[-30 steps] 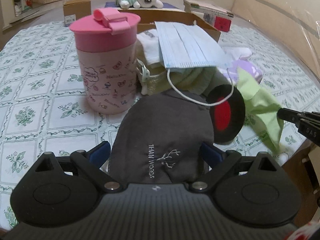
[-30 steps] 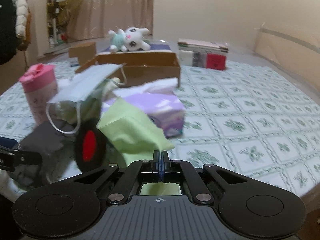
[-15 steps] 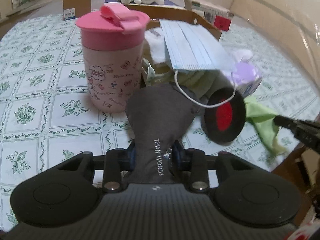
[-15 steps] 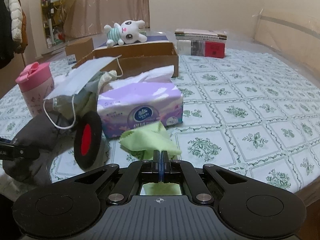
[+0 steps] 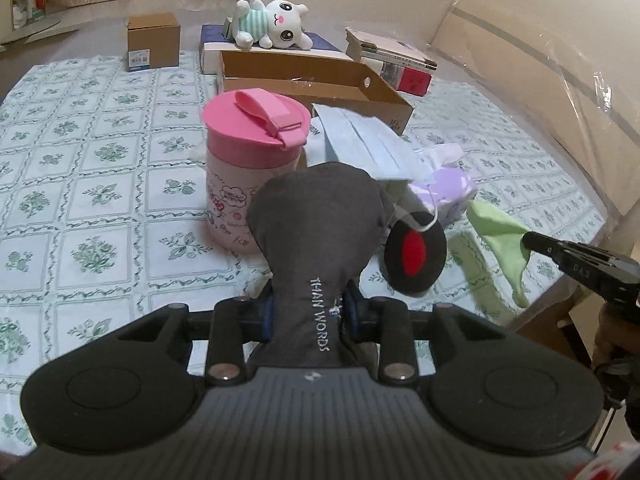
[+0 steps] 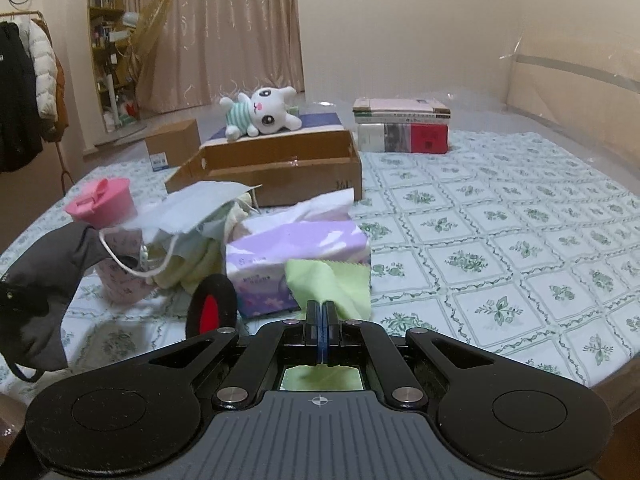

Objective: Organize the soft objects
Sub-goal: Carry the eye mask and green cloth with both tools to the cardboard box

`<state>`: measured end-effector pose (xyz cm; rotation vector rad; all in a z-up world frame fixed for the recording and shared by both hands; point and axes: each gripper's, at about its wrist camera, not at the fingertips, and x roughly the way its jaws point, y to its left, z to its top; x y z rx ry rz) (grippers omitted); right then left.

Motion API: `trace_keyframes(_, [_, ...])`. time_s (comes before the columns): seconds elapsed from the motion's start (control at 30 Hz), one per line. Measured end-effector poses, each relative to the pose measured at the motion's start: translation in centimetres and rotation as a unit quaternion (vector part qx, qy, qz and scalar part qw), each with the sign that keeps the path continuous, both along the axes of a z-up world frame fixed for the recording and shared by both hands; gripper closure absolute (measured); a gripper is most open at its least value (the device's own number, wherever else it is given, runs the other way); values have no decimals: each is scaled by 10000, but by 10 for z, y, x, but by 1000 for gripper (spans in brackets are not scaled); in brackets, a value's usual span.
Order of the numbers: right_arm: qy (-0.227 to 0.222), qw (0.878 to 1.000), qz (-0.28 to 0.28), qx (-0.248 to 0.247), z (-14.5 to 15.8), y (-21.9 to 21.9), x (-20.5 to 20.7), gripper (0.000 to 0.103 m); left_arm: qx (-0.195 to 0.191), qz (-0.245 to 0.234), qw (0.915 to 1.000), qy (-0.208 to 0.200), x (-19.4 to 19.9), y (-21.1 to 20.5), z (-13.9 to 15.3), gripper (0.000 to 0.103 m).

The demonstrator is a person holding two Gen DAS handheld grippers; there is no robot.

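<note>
My left gripper (image 5: 308,312) is shut on a dark grey cloth item (image 5: 320,224) lettered "THAN WORDS", lifted off the table; the same grey cloth (image 6: 44,280) hangs at the left of the right wrist view. My right gripper (image 6: 322,312) is shut on a light green cloth (image 6: 328,284), which dangles from its tip as a green cloth (image 5: 500,240) at the right of the left wrist view. A blue face mask (image 5: 368,144) lies over a pile of pale fabrics (image 6: 200,264). A black round pad with a red centre (image 5: 416,252) stands by the pile.
A pink lidded cup (image 5: 252,168) stands left of the pile, a purple tissue pack (image 6: 296,256) right of it. Behind are an open cardboard box (image 5: 312,80), a plush rabbit (image 5: 276,24), a small carton (image 5: 152,40) and stacked books (image 6: 404,128). The table edge (image 5: 580,264) runs close on the right.
The left jaws closed on the grey cloth and lifted it up and back from the table. The right gripper rose with the green cloth, pulling it clear of the pile.
</note>
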<state>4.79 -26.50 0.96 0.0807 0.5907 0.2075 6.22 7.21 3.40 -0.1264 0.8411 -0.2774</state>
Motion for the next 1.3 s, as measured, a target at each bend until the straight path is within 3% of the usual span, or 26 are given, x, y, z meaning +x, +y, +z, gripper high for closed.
trace_keyframes(0.33, [-149,9999,63,36,14,2,-9,103,-305,107,9995,-58,-14,19,22,74])
trace_keyframes(0.7, [-71,9981,459,394,42,-7,13,103,-399,-262,9984,-298,9,6,66,74])
trace_keyframes(0.97, [-198,9932,967,614,99,-11,63,103,-510,-457,9971,-342,72,-8,115,74])
trace_keyframes(1.3, [-557,9852,1585,348,169,13,149,103,-257,-403,9984,-290,176,-29,160,74])
